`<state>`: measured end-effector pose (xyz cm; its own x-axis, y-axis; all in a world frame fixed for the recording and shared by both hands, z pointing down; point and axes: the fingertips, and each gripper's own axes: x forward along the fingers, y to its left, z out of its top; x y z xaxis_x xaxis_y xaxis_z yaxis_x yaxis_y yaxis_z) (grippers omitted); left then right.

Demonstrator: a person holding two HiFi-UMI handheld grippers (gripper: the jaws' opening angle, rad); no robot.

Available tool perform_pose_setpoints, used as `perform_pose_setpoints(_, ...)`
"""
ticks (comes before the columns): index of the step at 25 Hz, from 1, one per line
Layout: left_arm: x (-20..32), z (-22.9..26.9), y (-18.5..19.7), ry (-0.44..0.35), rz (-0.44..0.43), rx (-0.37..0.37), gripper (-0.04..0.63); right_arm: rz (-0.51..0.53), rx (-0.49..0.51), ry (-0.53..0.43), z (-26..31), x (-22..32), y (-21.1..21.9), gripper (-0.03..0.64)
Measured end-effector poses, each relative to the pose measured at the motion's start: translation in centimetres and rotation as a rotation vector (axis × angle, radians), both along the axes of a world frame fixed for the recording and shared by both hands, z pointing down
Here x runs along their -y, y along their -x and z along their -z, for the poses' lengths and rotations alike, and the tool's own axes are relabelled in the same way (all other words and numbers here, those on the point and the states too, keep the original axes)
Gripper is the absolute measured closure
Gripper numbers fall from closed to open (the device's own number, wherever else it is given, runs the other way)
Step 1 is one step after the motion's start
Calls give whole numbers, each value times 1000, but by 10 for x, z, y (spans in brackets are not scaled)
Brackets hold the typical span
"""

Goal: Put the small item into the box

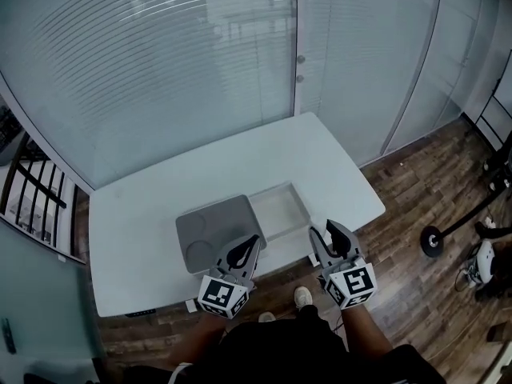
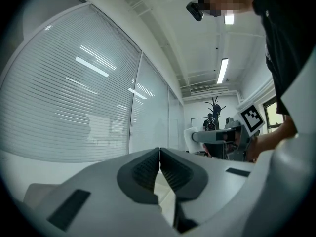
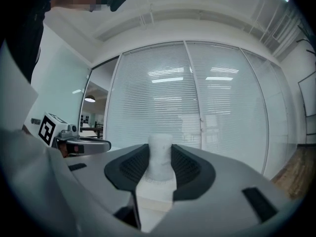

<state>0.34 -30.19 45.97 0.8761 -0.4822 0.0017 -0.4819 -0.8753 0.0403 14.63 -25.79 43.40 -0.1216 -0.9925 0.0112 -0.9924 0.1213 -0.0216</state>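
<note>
A small white, bottle-shaped item (image 3: 160,158) stands upright between the dark pads of my right gripper (image 3: 160,152), which is shut on it. In the head view that gripper (image 1: 330,237) hovers over the white table's (image 1: 160,190) front edge, just right of an open clear box (image 1: 280,211). The item itself is too small to make out there. My left gripper (image 1: 253,242) is above the near edge of a flat grey lid (image 1: 210,230) that lies left of the box. In its own view the left gripper (image 2: 159,154) has its jaws meeting, with nothing between them.
A glass wall with blinds (image 1: 176,62) runs behind the table. Wood floor (image 1: 416,190) lies to the right, with a black round stand base (image 1: 433,241) on it. A railing (image 1: 32,190) is at the far left. The person's shoes (image 1: 302,297) are under the table's front edge.
</note>
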Motion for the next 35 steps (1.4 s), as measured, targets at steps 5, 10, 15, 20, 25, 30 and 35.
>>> perform_pose_setpoints(5, 17, 9, -7, -18, 54, -1, 583, 86, -65, 3, -3, 27, -3, 468)
perform_pose_setpoints(10, 32, 5, -13, -20, 103, 7, 581, 200, -120, -13, -2, 53, 4, 467)
perform_pose_setpoints(15, 50, 11, -18, -33, 158, 2, 581, 308, -171, 8, -18, 82, 6, 468)
perform_pose_setpoints(20, 62, 3, -14, -8, 215, 7, 582, 414, -304, 96, -47, 108, 15, 468)
perform_pose_setpoints(25, 70, 1, -5, 1, 267, 28, 581, 520, -455, 186, -72, 127, 25, 468)
perform_pose_setpoints(30, 72, -1, 9, -7, 314, 36, 582, 666, -638, 273, -103, 135, 40, 468)
perform_pose_setpoints(35, 72, -5, 22, 7, 344, 41, 582, 779, -755, 393, -144, 142, 53, 467)
